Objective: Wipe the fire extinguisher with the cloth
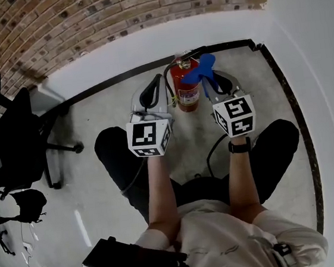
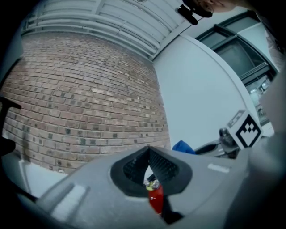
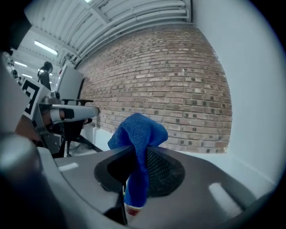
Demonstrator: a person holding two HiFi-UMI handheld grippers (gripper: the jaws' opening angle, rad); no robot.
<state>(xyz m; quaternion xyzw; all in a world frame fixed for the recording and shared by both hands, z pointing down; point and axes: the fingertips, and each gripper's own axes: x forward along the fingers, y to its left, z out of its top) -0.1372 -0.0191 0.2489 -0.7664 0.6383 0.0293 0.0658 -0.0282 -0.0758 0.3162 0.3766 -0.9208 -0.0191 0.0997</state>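
Note:
A red fire extinguisher (image 1: pixel 187 91) stands on the floor against the white wall base, with a black hose at its top. My right gripper (image 1: pixel 213 79) is just right of its head, shut on a blue cloth (image 1: pixel 200 70) that bunches above the jaws over the valve. In the right gripper view the cloth (image 3: pixel 138 134) hangs down between the jaws and a bit of the extinguisher (image 3: pixel 132 209) shows below it. My left gripper (image 1: pixel 152 92) is just left of the extinguisher, its tips (image 2: pixel 149 152) meeting with nothing held. Through the gap the extinguisher (image 2: pixel 156 199) shows.
A brick wall (image 1: pixel 82 20) rises behind and a white wall (image 1: pixel 319 52) stands at the right, forming a corner. A black office chair (image 1: pixel 21 140) is at the left. A black cable (image 1: pixel 213 148) lies on the floor between the person's knees.

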